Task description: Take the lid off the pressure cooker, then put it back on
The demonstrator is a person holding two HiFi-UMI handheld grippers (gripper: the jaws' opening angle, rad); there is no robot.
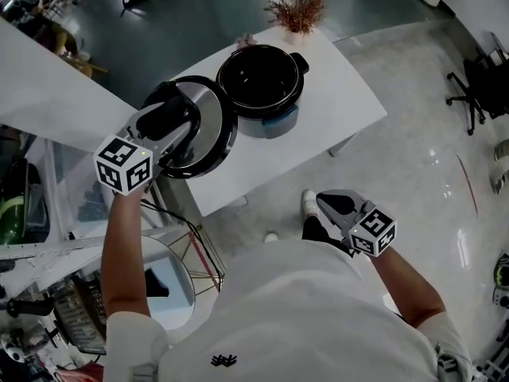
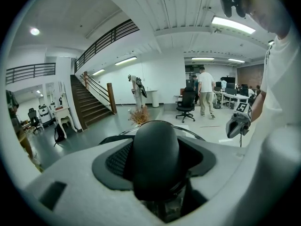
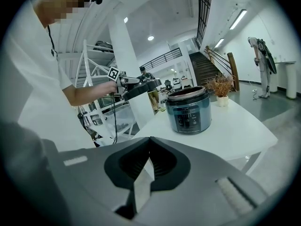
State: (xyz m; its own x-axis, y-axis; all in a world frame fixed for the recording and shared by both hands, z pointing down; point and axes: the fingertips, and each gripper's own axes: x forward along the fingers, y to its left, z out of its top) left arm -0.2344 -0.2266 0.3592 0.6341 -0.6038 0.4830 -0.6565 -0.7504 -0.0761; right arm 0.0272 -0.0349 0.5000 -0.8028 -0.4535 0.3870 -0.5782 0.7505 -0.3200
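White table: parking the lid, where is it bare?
Bare: white table, right half, between the blue-grey pressure cooker and the right corner. Crowded: far end, cooker beside dried reddish plant; round steel lid over the left edge.

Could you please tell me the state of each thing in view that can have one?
Lid: off the cooker, held in the air beside it.
Cooker: open, upright on the table.
Left gripper: shut on the lid.
Right gripper: shut, empty, off to the side of the table.
Plant: upright at the table's far edge.
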